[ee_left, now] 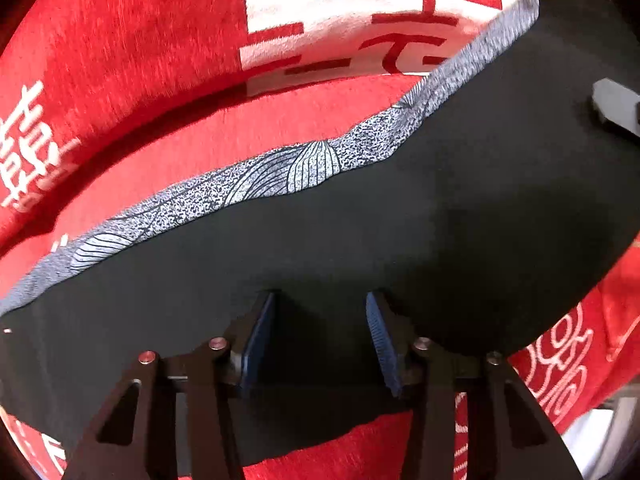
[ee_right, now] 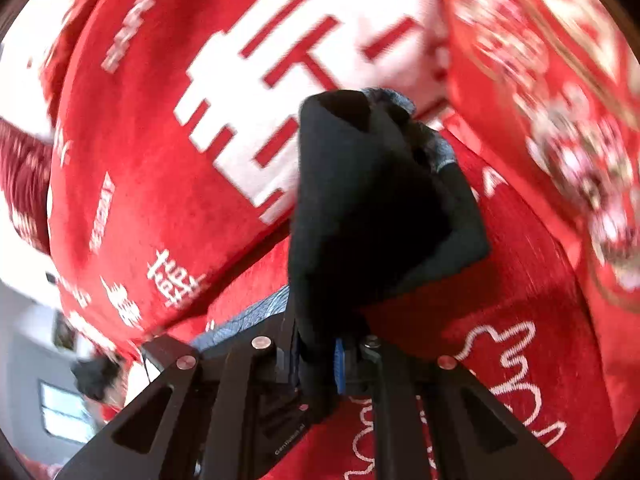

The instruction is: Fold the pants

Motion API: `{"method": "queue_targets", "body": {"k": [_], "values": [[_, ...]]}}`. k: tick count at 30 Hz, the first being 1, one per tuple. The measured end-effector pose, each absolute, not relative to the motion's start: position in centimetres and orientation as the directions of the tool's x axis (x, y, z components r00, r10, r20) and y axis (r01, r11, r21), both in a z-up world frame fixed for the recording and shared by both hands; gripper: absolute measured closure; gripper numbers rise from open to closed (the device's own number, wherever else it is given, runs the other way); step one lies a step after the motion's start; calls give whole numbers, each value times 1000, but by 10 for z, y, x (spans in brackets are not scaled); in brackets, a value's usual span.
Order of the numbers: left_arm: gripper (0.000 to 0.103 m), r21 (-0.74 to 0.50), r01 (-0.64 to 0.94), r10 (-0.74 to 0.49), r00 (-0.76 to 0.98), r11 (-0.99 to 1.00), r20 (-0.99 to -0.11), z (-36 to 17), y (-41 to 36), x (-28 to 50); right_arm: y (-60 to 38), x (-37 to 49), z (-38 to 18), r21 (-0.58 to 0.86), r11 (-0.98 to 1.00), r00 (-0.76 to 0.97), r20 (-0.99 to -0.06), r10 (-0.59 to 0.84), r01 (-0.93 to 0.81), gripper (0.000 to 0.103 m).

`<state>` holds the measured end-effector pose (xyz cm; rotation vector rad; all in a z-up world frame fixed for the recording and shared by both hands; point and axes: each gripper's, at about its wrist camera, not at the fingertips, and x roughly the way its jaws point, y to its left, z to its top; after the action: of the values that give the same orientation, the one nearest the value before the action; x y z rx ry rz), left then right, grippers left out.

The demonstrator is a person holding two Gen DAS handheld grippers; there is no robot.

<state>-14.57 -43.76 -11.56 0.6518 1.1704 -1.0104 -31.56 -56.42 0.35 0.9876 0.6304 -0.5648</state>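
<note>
The pants (ee_left: 400, 232) are black with a grey patterned band (ee_left: 280, 172) along the far edge. They lie across a red blanket (ee_left: 140, 60) in the left wrist view. My left gripper (ee_left: 320, 320) is open, its blue-padded jaws spread just above the black cloth, holding nothing. My right gripper (ee_right: 316, 360) is shut on a bunched fold of the pants (ee_right: 360, 208), which rises upright from the jaws above the blanket (ee_right: 160, 200). A grey part of the right gripper (ee_left: 616, 108) shows at the right edge of the left view.
The red blanket with white characters covers the whole surface under the pants. In the right wrist view a grey wall and a window (ee_right: 64, 412) show at the lower left, beyond the blanket's edge.
</note>
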Motion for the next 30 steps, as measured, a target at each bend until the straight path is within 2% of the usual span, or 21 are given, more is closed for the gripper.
{"method": "queue_targets", "body": {"k": [4, 8, 9, 10, 12, 14, 18, 20, 21, 23, 24, 26, 28, 30], "values": [[55, -152, 886, -310, -10, 438, -951, -104, -421, -128, -544, -287, 27, 487, 546, 660, -732, -169, 681, 89], [55, -173, 866, -346, 1, 470, -938, -83, -382, -101, -510, -253, 45, 366, 661, 617, -765, -187, 655, 89], [53, -169, 862, -351, 11, 478, -936, -78, -370, -91, -496, -240, 48, 319, 701, 598, -778, -191, 638, 89], [41, -161, 857, -350, 24, 490, -937, -74, -354, -79, -485, -230, 49, 282, 728, 583, -788, -196, 625, 89], [29, -145, 834, -350, 61, 532, -935, -68, -321, -53, -456, -203, 46, 195, 784, 542, -815, -204, 589, 89], [29, -138, 808, -339, 80, 573, -937, -66, -296, -29, -424, -176, 36, 120, 829, 503, -838, -209, 545, 88], [29, -80, 733, -266, 141, 675, -954, -77, -231, 21, -363, -128, -5, 12, 895, 441, -873, -209, 447, 79], [29, -43, 705, -220, 162, 707, -962, -87, -203, 40, -328, -105, -36, -102, 923, 365, -898, -247, 372, 71], [29, -34, 696, -206, 166, 717, -964, -91, -192, 47, -308, -95, -56, -202, 929, 302, -905, -298, 310, 68], [29, -22, 687, -188, 167, 726, -968, -97, -175, 58, -281, -86, -78, -337, 918, 223, -898, -380, 209, 56], [29, -25, 687, -188, 163, 726, -969, -98, -172, 61, -267, -86, -79, -397, 901, 224, -875, -428, 173, 56], [29, -56, 689, -204, 135, 723, -970, -100, -173, 62, -259, -93, -67, -356, 920, 250, -887, -389, 165, 55], [29, -108, 701, -238, 91, 705, -967, -96, -179, 59, -265, -97, -49, -170, 961, 280, -933, -228, 216, 53], [29, -168, 724, -287, 43, 669, -957, -81, -189, 52, -286, -109, -34, 25, 937, 313, -945, -91, 349, 52]]}}
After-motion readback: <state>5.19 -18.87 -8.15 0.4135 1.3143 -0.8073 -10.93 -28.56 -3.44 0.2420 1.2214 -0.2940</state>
